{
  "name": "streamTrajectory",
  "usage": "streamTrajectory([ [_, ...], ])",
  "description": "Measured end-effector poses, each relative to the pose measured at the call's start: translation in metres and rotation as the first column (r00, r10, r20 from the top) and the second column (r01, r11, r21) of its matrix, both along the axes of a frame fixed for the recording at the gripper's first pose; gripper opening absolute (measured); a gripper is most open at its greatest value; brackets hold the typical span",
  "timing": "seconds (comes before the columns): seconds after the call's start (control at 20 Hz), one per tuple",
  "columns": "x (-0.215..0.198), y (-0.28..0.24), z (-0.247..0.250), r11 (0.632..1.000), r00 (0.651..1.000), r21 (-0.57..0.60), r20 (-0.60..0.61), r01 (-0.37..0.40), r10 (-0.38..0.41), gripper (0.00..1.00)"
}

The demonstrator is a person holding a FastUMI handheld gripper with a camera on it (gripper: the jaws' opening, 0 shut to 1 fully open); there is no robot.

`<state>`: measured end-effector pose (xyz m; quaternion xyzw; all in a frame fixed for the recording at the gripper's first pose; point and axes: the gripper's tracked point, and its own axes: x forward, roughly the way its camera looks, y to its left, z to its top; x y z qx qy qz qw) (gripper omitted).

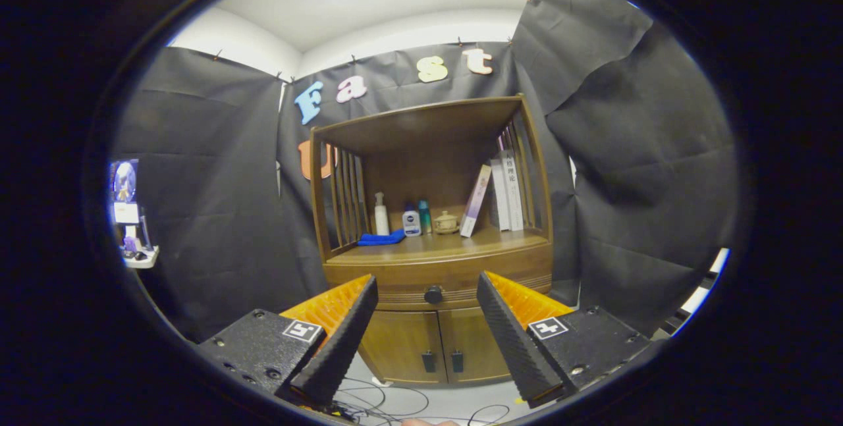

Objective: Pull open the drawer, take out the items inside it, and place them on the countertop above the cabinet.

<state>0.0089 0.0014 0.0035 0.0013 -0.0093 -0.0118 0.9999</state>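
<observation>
A wooden cabinet (435, 261) stands against the booth wall, well beyond my fingers. Its drawer (395, 280) is closed, with a dark round knob (433, 294) at its middle, seen in the gap between my fingertips. The countertop (448, 248) above the drawer holds a blue cloth (382, 238), a white pump bottle (380, 214), a small white-and-blue bottle (411, 222), a teal bottle (425, 216) and a small lidded pot (446, 222). My gripper (427, 281) is open, nothing between its fingers, at a distance from the cabinet.
Books (504, 192) lean at the right of the shelf space. Two lower doors (428, 347) with dark handles sit under the drawer. Cables (388, 403) lie on the pale floor before the cabinet. A small stand with devices (128, 215) is off to the left.
</observation>
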Motion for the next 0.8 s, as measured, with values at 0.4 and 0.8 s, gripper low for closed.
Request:
streamTrajectory([
  [0.4, 0.014, 0.001, -0.002, 1.000, 1.000, -0.008, 0.012, 0.004, -0.004, 0.99],
  [0.8, 0.057, -0.004, -0.022, 1.000, 1.000, -0.007, 0.006, 0.013, -0.013, 0.99],
])
